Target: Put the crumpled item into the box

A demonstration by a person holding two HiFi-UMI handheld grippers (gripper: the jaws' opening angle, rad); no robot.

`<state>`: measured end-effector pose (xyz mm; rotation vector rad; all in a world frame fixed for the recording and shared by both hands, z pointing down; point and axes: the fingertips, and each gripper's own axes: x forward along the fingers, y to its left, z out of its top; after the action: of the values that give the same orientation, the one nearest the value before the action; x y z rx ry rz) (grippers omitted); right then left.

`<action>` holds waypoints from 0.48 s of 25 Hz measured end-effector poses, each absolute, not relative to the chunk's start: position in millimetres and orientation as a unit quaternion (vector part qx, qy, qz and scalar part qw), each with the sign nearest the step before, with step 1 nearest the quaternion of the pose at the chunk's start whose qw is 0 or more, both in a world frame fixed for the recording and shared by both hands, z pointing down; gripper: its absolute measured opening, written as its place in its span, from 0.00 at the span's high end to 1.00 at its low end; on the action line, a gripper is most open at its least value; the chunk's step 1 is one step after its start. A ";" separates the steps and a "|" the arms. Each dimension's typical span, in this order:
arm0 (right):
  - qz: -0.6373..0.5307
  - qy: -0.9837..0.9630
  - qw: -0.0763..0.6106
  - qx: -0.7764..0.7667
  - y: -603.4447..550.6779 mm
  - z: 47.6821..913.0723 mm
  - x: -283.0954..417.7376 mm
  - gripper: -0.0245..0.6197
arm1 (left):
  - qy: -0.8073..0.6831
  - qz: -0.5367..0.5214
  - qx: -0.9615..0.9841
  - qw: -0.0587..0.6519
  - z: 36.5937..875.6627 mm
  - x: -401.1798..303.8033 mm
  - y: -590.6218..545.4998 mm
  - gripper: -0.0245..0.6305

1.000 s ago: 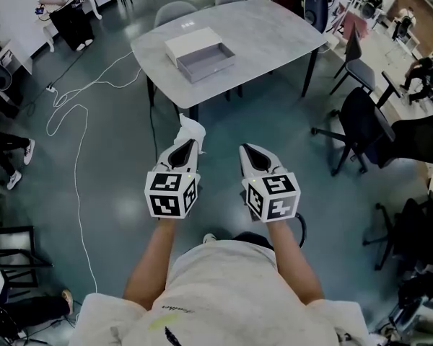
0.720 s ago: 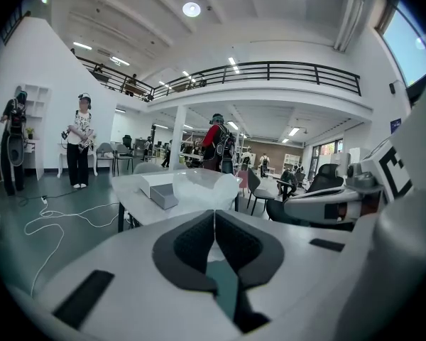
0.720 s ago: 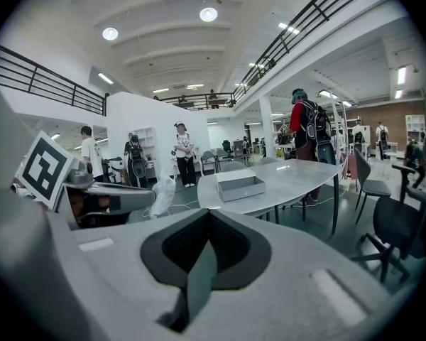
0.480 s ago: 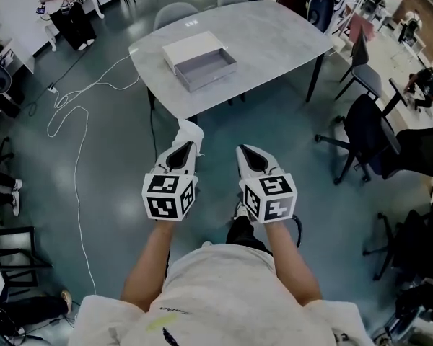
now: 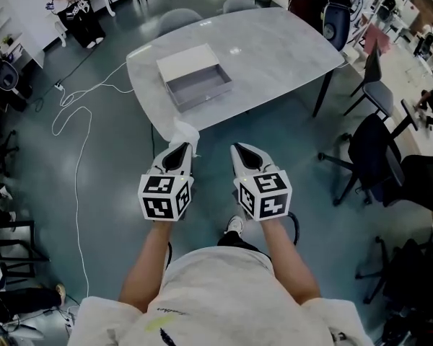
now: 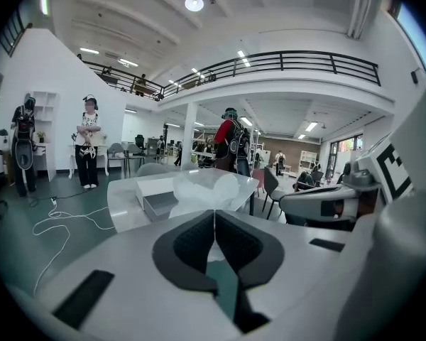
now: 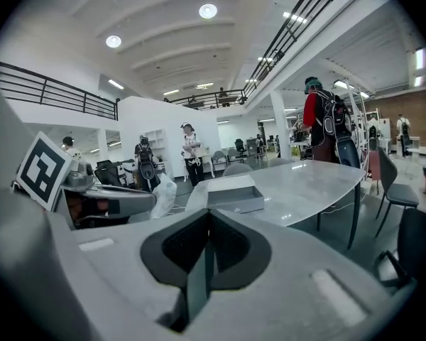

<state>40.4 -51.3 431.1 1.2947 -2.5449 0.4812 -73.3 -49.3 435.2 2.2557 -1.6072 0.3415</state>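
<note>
Head view, L fingers (image 5: 176,158) pinch crumpled item (image 5: 185,130)

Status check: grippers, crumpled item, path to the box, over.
Left gripper shut on crumpled white paper. Right gripper shut, empty. Open box on table ahead, path clear.

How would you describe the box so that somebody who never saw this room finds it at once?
Look at the large grey table in front of the person. Near its left edge lies the box, shallow, open and grey, with a white part against its far side. Nothing else lies on the tabletop.
</note>
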 end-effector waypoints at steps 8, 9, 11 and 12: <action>0.168 -0.885 0.122 0.418 -101.3 433.7 77.0 0.95 | -0.588 0.125 0.778 0.181 438.5 -36.9 -91.7 0.94; 0.170 -0.886 0.121 0.414 -106.1 434.8 79.6 0.95 | -0.590 0.126 0.776 0.181 439.0 -34.0 -95.0 0.94; 0.172 -0.889 0.119 0.407 -113.8 436.1 82.5 0.95 | -0.596 0.130 0.771 0.180 439.7 -30.8 -100.0 0.94; 0.173 -0.891 0.118 0.403 -116.5 436.2 82.9 0.95 | -0.599 0.132 0.769 0.180 440.0 -30.3 -101.9 0.94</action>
<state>82.9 -116.5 436.2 1.1786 -2.6060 0.5059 -30.3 -101.9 440.0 2.1725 -1.6936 0.3734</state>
